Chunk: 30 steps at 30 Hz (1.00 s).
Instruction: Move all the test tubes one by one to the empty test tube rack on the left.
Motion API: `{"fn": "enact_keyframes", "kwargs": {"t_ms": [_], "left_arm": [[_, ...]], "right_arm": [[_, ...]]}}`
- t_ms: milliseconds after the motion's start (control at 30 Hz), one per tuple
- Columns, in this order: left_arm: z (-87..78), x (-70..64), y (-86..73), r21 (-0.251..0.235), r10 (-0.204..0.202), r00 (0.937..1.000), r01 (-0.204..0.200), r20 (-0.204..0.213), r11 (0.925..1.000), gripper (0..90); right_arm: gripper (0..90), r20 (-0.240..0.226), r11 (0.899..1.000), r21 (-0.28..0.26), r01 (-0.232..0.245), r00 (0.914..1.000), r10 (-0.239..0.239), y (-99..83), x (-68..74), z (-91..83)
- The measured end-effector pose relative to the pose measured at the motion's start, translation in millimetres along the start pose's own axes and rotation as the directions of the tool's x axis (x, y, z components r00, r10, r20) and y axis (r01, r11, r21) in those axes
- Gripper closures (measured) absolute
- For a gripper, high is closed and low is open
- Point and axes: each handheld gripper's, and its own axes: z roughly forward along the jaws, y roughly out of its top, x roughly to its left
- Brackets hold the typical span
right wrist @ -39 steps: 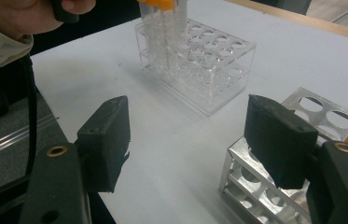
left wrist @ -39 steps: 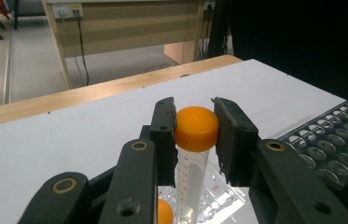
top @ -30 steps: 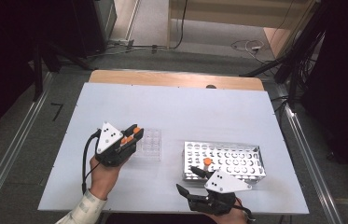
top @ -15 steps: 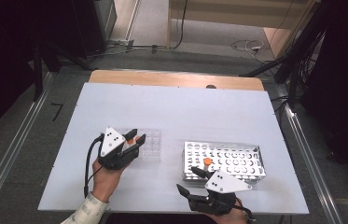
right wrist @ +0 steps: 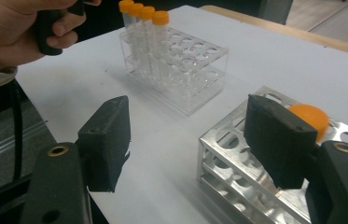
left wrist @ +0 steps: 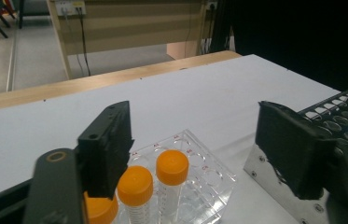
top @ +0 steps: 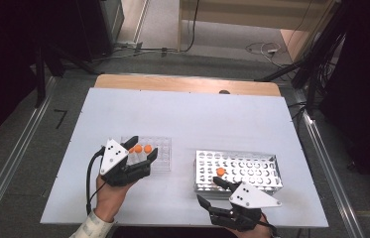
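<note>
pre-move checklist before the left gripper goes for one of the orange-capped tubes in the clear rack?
1. Left gripper jaws open and empty: ok, wide apart in the left gripper view.
2. Orange-capped tubes upright in the clear rack: ok, three in a row, caps on.
3. One tube lined up between the jaws: not ok, in the left gripper view the tubes sit by the left jaw, one partly hidden behind it.
4. Right gripper out of the way: ok, open, empty, at the near edge of the metal rack.
5. Free holes in the metal rack: ok, one orange cap seated, the other holes in view open.
</note>
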Motion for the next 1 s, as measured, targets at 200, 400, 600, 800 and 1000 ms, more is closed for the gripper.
{"fn": "enact_keyframes", "kwargs": {"t_ms": [200, 400, 600, 800, 1000], "left_arm": [[-3.0, -3.1, 1.2, 0.004, -0.009, 0.9999, 0.009, 0.013, 1.0, 20.6], [-2.9, -5.0, 1.4, 0.003, -0.005, 0.9999, 0.005, 0.016, 1.0, 20.7], [-2.2, -5.0, 0.2, 0.008, -0.007, 0.9999, 0.007, 0.015, 0.9999, 20.7], [-2.9, -5.2, -0.1, 0.007, -0.008, 0.9998, 0.007, 0.016, 0.9999, 20.7], [-2.1, -5.0, -0.9, 0.009, -0.009, 0.9998, 0.008, 0.016, 0.9999, 20.7]], "right_arm": [[30.2, 0.064, 1.0, -0.026, -0.01, 0.9979, 0.011, -4.9, -8.6, -15.8], [30.5, 0.131, 0.998, -0.038, -0.045, 0.9901, 0.05, -15.0, -27.0, -16.1], [33.0, 0.158, 0.999, -0.012, -0.039, 0.9866, 0.04, -23.6, -31.7, -2.0], [41.4, 0.185, 0.998, -0.019, -0.053, 0.9812, 0.055, -28.9, -39.7, 7.5], [49.1, 0.191, 0.998, -0.023, -0.05, 0.9801, 0.054, -31.3, -42.6, 13.7]]}}
